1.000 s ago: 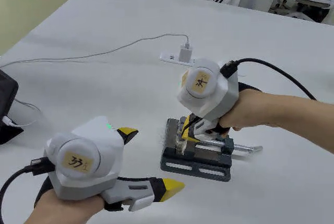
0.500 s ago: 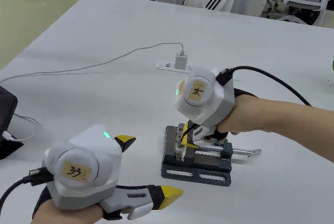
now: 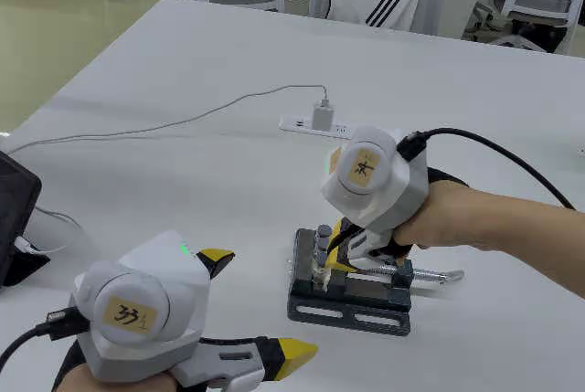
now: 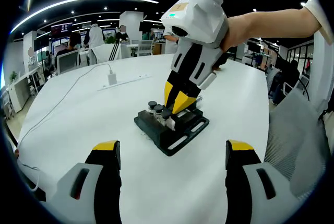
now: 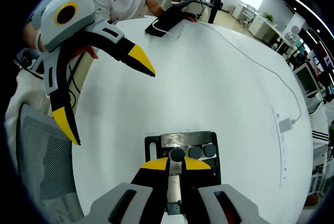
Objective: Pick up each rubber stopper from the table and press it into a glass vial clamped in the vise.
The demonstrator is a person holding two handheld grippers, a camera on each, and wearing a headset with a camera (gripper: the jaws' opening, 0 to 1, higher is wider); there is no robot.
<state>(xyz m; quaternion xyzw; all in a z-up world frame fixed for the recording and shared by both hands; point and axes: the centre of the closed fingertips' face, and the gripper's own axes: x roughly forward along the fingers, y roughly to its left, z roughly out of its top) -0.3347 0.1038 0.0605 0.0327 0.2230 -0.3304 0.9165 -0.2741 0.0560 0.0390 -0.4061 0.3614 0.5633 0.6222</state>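
Head view: the left gripper [image 3: 259,305] hangs low with its jaws spread wide, and bare table [image 3: 183,173] lies between it and the vise [image 3: 343,312], well in from the left edge. Left gripper view: the right gripper [image 4: 177,98] dips onto the clamped vials [image 4: 158,110]. Right gripper view — jaws pressed together just above three dark stoppers [image 5: 177,153] seated in the vials, open tabletop all round.

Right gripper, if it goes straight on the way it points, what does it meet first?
Likely the nearest stoppered vial in the vise, just ahead of the right gripper; depth is unclear.
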